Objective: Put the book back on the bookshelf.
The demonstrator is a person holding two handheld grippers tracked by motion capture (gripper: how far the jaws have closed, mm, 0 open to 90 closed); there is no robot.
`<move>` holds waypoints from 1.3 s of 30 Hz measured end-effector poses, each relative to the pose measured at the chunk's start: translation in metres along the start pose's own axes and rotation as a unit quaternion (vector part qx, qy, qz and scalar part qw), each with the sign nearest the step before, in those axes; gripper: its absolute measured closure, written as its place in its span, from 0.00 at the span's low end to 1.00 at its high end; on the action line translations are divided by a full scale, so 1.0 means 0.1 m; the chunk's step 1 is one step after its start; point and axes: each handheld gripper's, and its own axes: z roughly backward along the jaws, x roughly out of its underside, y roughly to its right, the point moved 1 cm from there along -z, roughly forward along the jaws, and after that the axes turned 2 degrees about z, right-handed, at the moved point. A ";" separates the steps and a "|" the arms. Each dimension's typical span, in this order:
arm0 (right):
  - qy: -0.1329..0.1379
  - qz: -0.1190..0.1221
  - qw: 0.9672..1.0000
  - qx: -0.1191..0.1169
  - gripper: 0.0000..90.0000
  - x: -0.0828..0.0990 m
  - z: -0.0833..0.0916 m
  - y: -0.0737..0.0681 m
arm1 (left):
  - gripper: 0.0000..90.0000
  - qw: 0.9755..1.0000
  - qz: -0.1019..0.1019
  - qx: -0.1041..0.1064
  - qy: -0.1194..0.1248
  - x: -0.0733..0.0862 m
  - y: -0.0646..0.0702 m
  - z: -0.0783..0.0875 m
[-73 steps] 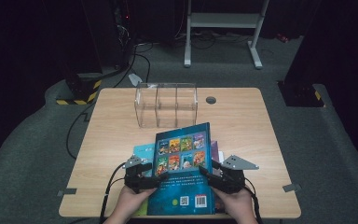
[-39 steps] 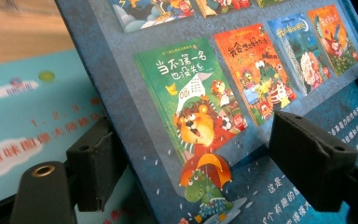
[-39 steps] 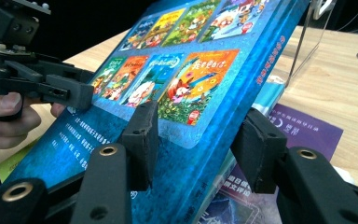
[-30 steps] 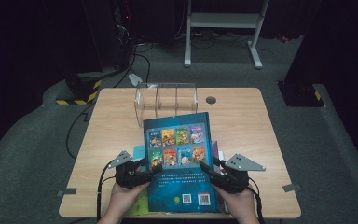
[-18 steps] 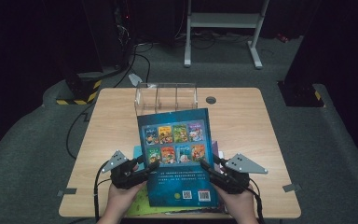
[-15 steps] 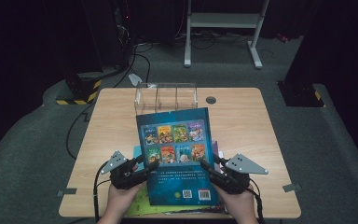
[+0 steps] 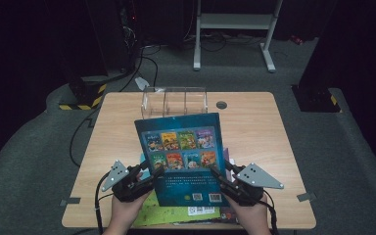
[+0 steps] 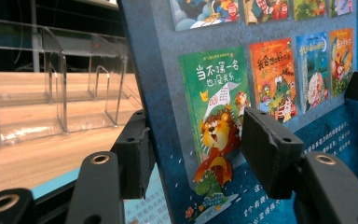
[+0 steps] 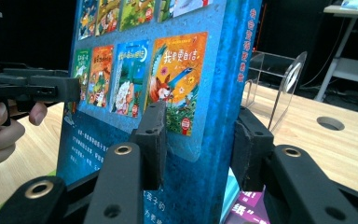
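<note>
The tabletop is a big sheet of light wood, and it carries everything here. It has a small round hole near the back edge.

Next in size is the blue book. It is lifted up off the tabletop and tipped so its back cover, with 8 little pictures of other books, faces the person. It is held by both side edges at once, most likely because a thin book flops and swings if only 1 side is pinched. Held like this it stays flat and can be steered.

Behind the book, near the back of the tabletop, stands a clear plastic rack with open slots. The top of the book points toward it, so I think the book is meant to go into a slot there, standing up.

Under the book, at the near edge of the tabletop, lie more books. A green one shows most, and a purple one peeks out by the right side. They look like the pile still waiting.

The left gripper has its jaws on both faces of the book's left edge. They have just been closing in on it, and the pads now sit against the cover.

The right gripper has its jaws clamped on the book's right edge, by the spine, 1 pad on the cover and 1 behind.
</note>
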 end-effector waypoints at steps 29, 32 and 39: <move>0.055 0.044 0.997 0.035 0.68 -0.09 -0.02 0.01 | 0.54 0.996 -0.068 -0.027 0.044 -0.15 0.04 -0.10; 0.056 0.044 0.997 0.036 0.68 -0.11 -0.10 0.11 | 0.54 0.996 -0.070 -0.030 0.038 -0.20 -0.02 -0.21; 0.059 0.044 0.996 0.050 0.67 -0.17 -0.27 0.24 | 0.54 0.996 -0.074 -0.023 0.043 -0.28 -0.17 -0.40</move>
